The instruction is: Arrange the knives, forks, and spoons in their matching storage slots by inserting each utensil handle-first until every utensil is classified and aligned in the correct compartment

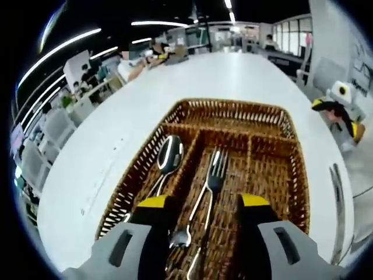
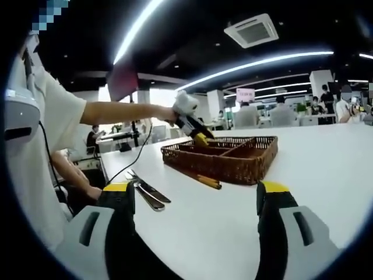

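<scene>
Left gripper (image 1: 204,204): jaws spread wide, nothing clamped, hanging over the near end of the wicker tray (image 1: 294,175). Between the jaws, in the tray's middle slot, lies a fork (image 1: 213,175), tines toward 12 o'clock. Beside it at 7 o'clock, a small spoon (image 1: 180,236); its handle end is hidden under the jaws. In the slot at 10 o'clock lies a large spoon (image 1: 169,156), bowl toward 12 o'clock. The slot at 3 o'clock and the crosswise slot at the far end look bare. The tray sits on the white bench (image 1: 105,146). At 3 o'clock, near the bench edge, a knife (image 1: 337,192) lies flat, well apart from the tray.

Right gripper (image 2: 198,195): jaws wide, holding nothing, low over the bench. Tray at 12 o'clock, well apart. Wooden chopsticks (image 2: 204,179) lie against the tray's near side. At 10 o'clock, two pieces of cutlery (image 2: 147,192) lie side by side on the bench. A person's arm (image 2: 122,112) reaches level across, left gripper tipped down into the tray's far corner.
</scene>
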`<move>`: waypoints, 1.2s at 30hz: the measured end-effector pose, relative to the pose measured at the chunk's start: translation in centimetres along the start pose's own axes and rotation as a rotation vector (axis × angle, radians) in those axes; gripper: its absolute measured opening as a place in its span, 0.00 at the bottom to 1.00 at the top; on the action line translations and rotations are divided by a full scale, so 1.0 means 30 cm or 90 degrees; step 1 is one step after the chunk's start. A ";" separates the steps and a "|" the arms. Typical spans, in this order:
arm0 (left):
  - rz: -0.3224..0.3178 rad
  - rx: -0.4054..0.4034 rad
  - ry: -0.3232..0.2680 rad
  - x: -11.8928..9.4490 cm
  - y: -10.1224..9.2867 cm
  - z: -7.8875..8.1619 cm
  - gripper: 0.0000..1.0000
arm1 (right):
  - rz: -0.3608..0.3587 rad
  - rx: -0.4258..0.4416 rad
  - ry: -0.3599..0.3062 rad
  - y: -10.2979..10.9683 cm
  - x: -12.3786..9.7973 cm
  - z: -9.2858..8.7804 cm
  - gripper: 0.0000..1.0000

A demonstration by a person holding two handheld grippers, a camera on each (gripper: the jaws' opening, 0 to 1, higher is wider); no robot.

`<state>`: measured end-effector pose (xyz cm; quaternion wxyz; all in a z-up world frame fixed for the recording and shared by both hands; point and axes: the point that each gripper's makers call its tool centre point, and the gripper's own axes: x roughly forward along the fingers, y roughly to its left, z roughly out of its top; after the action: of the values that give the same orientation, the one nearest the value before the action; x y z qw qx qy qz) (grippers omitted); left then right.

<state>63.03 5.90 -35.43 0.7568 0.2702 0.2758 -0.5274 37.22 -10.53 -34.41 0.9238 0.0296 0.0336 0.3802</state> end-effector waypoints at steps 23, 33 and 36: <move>0.014 -0.003 -0.019 -0.030 -0.057 0.038 0.60 | 0.003 -0.010 -0.012 0.022 -0.014 0.029 0.90; 0.025 -0.012 -0.020 -0.057 -0.089 0.026 0.72 | 0.012 -0.007 -0.016 0.035 -0.013 0.034 0.90; 0.028 -0.015 -0.024 -0.067 -0.097 0.021 0.74 | 0.014 -0.011 -0.012 0.041 -0.009 0.030 0.89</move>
<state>59.77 5.90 -33.92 0.7766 0.2570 0.2618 -0.5121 36.25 -9.88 -33.39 0.9201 0.0258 0.0212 0.3902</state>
